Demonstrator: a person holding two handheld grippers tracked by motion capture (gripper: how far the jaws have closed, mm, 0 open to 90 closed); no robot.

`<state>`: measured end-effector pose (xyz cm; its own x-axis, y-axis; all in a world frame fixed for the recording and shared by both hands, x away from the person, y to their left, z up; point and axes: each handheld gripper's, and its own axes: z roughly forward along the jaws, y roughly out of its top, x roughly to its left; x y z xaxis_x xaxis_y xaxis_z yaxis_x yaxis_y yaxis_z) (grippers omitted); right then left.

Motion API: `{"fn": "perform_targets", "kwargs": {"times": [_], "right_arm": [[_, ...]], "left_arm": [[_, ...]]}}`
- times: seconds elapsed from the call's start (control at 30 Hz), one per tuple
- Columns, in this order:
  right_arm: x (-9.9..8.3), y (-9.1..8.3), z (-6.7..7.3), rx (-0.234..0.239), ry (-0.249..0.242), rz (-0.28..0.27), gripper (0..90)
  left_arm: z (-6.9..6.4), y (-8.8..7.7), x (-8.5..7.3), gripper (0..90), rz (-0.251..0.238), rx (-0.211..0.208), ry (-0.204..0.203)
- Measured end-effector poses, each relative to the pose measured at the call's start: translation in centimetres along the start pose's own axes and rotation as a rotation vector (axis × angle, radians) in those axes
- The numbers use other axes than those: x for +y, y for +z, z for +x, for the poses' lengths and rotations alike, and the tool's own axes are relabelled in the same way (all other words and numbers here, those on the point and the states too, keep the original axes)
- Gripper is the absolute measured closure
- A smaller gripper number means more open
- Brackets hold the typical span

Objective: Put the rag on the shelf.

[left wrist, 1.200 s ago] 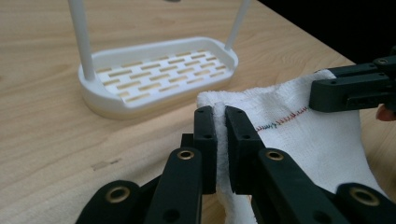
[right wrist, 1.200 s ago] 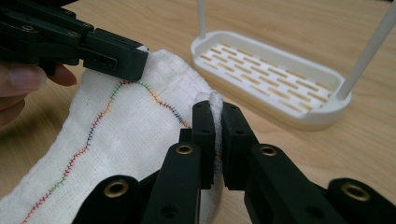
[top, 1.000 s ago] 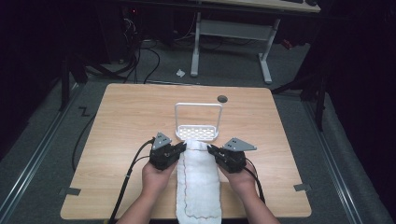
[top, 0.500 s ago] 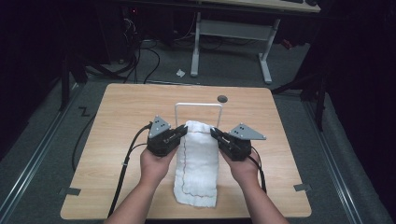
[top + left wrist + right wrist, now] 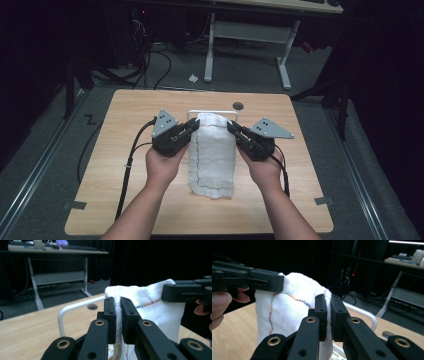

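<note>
- A white cloth (image 5: 214,152) with a stitched coloured line is held up above the wooden tabletop (image 5: 125,130), in front of a white wire rack (image 5: 190,116).
- The left gripper (image 5: 194,126) is seen at the left upper corner of the cloth; its fingers (image 5: 110,315) are pressed together on a fold of the cloth edge, with almost no gap.
- The right gripper (image 5: 231,126) is seen at the right upper corner of the cloth; its fingers (image 5: 321,315) are likewise closed on the cloth edge.
- The lower end of the cloth is laid on the tabletop, between the two hands.
- Behind the cloth, the rack's bent white bar is partly covered.
</note>
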<state>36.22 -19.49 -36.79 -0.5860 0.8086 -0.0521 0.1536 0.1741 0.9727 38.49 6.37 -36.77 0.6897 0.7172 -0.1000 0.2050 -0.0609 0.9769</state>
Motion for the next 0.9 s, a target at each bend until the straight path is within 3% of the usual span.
{"fn": "perform_targets", "kwargs": {"times": [0.37,0.57,0.9], "right_arm": [[3.7,-0.5,-0.5,-0.016,-0.020,-0.065,85.9],[4.6,-0.4,-0.9,-0.022,-0.029,-0.073,85.9],[5.9,0.1,-2.6,-0.031,0.007,-0.088,85.9]], "left_arm": [[-0.1,-0.8,4.2,84.0,-0.059,0.015,0.070],[0.1,-0.7,5.3,84.0,-0.062,0.007,0.109],[0.7,0.9,6.8,83.9,-0.052,0.013,0.112]]}}
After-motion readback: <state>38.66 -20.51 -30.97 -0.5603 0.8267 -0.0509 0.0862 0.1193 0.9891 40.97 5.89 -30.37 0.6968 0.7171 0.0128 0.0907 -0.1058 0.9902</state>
